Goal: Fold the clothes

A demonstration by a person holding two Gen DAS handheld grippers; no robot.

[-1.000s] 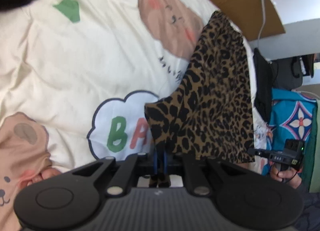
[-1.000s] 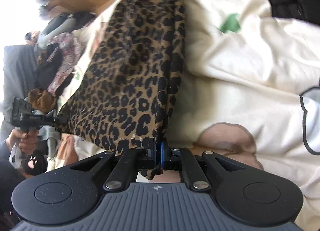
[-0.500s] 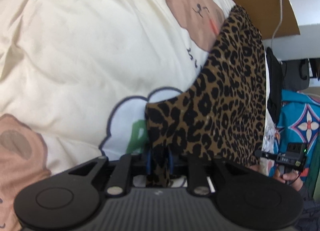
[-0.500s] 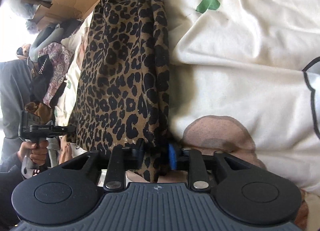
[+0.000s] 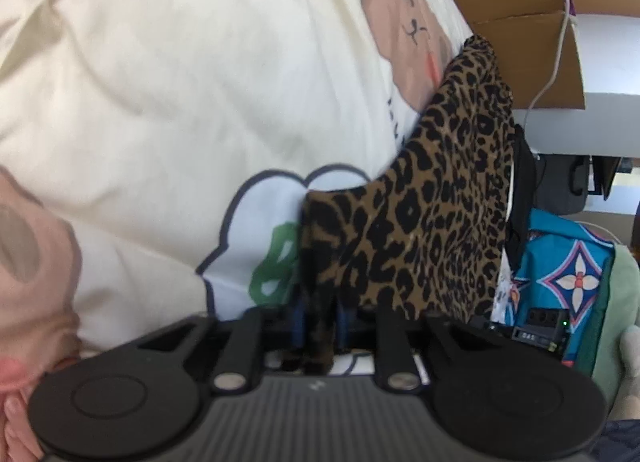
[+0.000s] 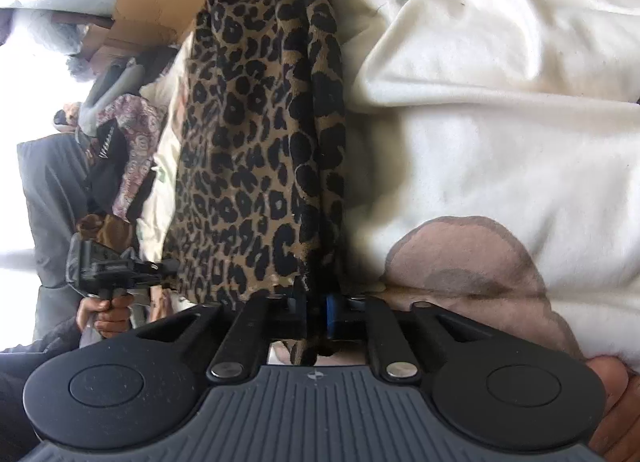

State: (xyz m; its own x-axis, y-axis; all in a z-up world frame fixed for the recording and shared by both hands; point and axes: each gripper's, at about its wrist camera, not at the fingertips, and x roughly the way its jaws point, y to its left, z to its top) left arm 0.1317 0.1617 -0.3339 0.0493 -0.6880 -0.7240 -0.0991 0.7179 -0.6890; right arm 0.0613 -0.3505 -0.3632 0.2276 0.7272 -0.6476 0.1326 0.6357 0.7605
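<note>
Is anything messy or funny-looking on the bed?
Nothing is broken or spilled. The leopard-print garment hangs stretched between the left claw and right claw, each shut on a corner. The cartoon blanket underneath is wrinkled, and loose clothes are heaped beside the bed.

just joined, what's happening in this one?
A person is folding clothes with two handheld tools. The left tool and the right tool are each shut on an edge of a leopard-print garment, holding it stretched between them above a cream cartoon-print blanket. More clothes are piled at the bed's edge. The fold isn't laid down yet.
</note>
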